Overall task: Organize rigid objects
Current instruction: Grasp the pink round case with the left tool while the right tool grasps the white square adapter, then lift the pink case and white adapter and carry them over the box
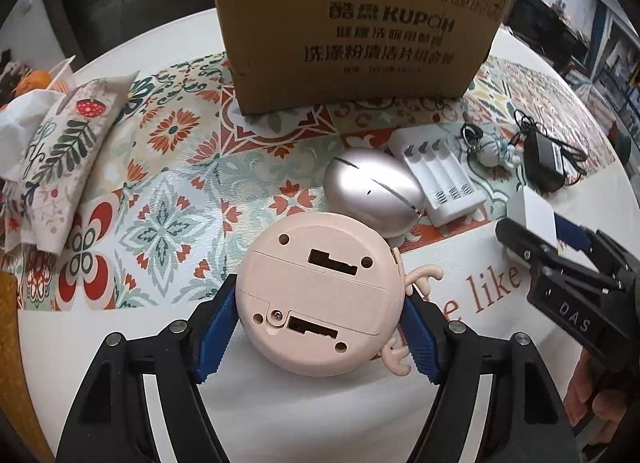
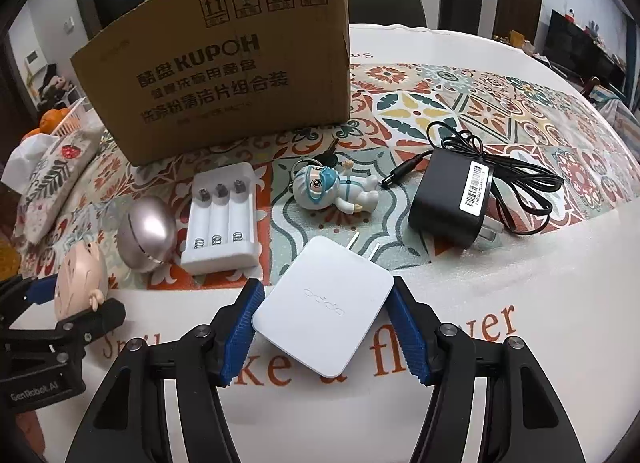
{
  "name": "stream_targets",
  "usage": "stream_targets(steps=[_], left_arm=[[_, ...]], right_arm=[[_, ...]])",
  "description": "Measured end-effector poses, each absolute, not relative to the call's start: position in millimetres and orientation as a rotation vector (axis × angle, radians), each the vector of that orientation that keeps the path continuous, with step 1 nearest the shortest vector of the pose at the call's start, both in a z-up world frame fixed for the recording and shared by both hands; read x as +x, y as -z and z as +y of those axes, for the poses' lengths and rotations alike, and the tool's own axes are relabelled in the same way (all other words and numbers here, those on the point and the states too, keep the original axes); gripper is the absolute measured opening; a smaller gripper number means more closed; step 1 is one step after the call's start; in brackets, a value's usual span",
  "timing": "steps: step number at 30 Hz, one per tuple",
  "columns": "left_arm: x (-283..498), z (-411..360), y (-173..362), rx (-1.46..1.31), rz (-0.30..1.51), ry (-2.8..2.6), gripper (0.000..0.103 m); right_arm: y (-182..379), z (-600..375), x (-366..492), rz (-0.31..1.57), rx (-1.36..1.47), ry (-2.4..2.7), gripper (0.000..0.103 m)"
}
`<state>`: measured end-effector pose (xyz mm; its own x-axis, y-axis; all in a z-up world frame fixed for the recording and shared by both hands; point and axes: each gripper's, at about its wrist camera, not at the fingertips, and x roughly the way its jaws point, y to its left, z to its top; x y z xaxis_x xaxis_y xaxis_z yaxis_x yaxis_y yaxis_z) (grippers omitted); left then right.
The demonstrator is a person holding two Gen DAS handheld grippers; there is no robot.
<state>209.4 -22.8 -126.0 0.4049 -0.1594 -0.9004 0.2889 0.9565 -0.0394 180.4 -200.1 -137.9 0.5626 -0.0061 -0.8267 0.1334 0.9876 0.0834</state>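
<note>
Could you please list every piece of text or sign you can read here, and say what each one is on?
"KUPOH": cardboard box, with Chinese lines beneath and four handling symbols above.
"oppo": white charger.
"DAS": right gripper body.
"GenRobot.AI": left gripper body.
"like", "fl...wer": tablecloth, partly hidden.
Barcode label on black adapter: too small to read.

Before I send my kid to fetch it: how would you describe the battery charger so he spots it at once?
Find the big cardboard box on the patterned tablecloth. In front of it lies the white battery charger, between a silver egg-shaped gadget and a masked figurine keychain. Only it has open slots with metal springs.
</note>
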Motion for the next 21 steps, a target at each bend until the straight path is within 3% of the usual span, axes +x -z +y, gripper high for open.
stream_targets(steps=[21], left_arm=[[184, -17, 67, 0.067, 0.953, 0.217, 0.074]], right_arm=[[84, -200, 159, 0.838, 0.119, 0.009, 0.063]])
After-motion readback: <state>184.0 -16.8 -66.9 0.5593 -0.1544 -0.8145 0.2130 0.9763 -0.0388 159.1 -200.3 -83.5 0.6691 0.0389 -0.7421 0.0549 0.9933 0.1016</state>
